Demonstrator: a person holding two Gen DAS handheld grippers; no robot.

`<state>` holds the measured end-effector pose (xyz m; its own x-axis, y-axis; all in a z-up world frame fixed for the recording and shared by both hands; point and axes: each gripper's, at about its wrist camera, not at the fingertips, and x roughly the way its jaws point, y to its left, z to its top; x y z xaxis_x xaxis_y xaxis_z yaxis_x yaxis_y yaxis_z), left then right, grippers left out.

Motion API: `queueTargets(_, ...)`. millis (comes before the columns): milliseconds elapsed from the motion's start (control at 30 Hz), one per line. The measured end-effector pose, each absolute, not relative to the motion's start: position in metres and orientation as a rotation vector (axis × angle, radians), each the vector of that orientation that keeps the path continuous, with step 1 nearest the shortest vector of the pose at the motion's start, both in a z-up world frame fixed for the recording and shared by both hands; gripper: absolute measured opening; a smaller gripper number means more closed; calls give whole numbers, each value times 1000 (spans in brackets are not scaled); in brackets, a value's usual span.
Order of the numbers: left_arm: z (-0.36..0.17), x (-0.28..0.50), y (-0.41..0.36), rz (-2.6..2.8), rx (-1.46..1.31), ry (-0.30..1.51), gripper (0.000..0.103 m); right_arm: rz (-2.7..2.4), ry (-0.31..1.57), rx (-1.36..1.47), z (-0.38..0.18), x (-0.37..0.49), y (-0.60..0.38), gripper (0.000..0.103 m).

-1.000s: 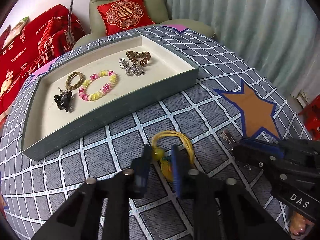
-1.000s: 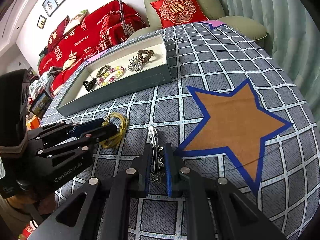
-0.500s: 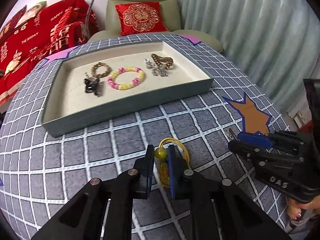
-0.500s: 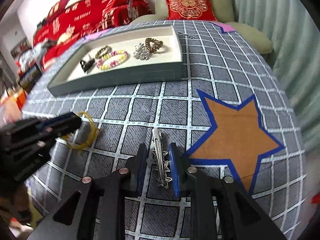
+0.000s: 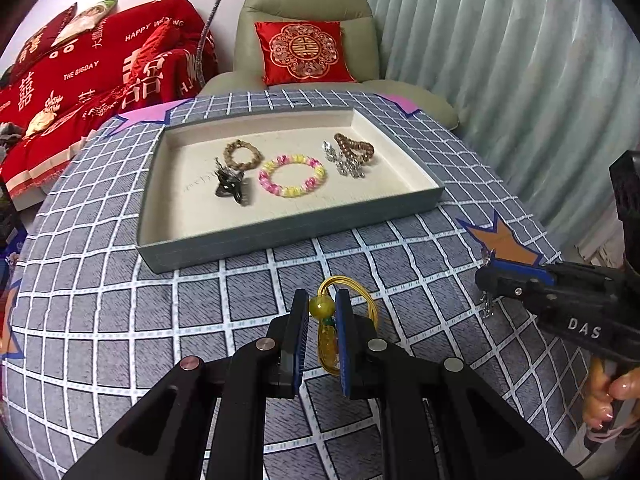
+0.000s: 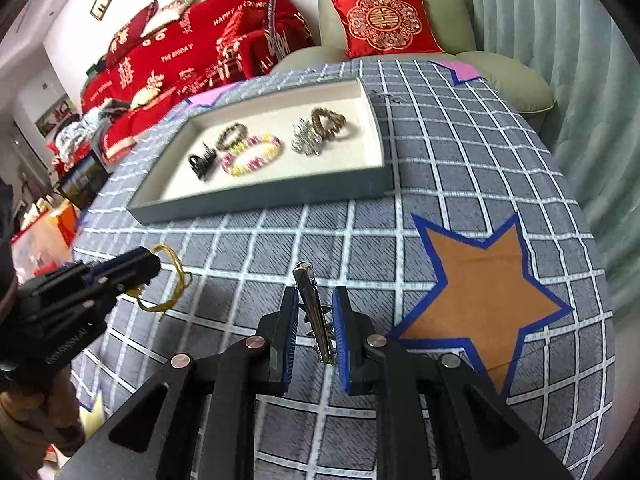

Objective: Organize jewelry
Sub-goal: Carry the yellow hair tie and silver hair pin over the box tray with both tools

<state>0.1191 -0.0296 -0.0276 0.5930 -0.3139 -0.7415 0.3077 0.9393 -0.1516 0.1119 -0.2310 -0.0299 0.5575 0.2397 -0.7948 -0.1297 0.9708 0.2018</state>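
My left gripper (image 5: 321,306) is shut on a yellow cord bracelet with a yellow bead (image 5: 322,307), held above the checked tablecloth; its loop hangs beside the fingers and shows in the right wrist view (image 6: 173,280). My right gripper (image 6: 314,306) is shut on a silver hair clip (image 6: 314,312), lifted off the cloth; it also shows in the left wrist view (image 5: 486,276). The grey tray (image 5: 280,232) lies ahead and holds a black claw clip (image 5: 230,184), a brown bead bracelet (image 5: 242,154), a pink-yellow bracelet (image 5: 292,176), a silver piece (image 5: 344,162) and a brown hair tie (image 5: 356,146).
An orange star with a blue border (image 6: 480,292) is taped to the cloth at the right. A green armchair with a red cushion (image 5: 304,54) stands behind the table. A red-covered sofa (image 5: 80,80) is at the left, curtains at the right.
Both grippers have risen and pulled back from the table with their items. The left gripper closed on the yellow bracelet and lifted it; the tray now sits more centred ahead.
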Motion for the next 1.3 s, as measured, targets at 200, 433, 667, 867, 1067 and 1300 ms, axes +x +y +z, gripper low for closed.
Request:
queueTargets(200,-16,120,-27,-361,-10,839,23,252,932,150,-16,115,-225,19)
queueTargets(433,-4,125,-24,-356,-11,810,23,274,920,181,-3,124,-223,19)
queueTargets(667,7,139,-19,-338,-13,787,23,285,903,194,9,144,-224,19)
queueTargets(867,19,167,-9,-304,-41,768,23,300,897,225,20,173,-224,19)
queueTargets(1067,18,200,-5,-261,-45,764,23,315,894,240,26,210,-221,19)
queueTargets(1300,-4,240,-5,-206,-32,810,23,315,919,245,13,252,-211,19)
